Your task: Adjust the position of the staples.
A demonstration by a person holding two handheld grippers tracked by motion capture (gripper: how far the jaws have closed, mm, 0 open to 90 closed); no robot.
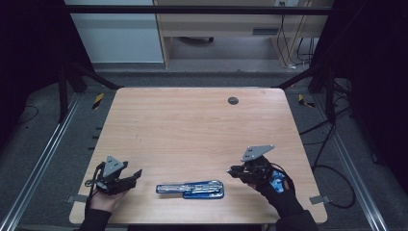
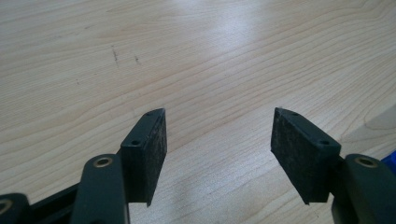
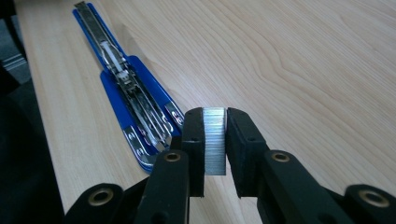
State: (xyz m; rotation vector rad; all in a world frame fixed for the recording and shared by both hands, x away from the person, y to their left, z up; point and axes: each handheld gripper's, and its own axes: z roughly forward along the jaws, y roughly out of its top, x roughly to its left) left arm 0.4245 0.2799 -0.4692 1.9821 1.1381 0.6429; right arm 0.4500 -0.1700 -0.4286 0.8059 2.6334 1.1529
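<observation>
The right hand-held gripper [image 3: 215,140] pinches a staple strip [image 3: 215,140]; the left hand-held gripper [image 2: 218,140] gapes empty. Lower the strip level into the open stapler [image 3: 126,93] ahead-left of it — aligned with the channel.

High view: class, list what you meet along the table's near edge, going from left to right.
left gripper → opened blue stapler → right gripper, which is clamped on a strip of staples.

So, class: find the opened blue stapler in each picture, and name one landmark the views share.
High view: the blue stapler lies near the table's front edge, between the two grippers.
Left gripper view: a blue sliver at the right edge may be it; too little to tell.
Right gripper view: stapler at upper left.
Shared landmark: the wooden tabletop.
</observation>
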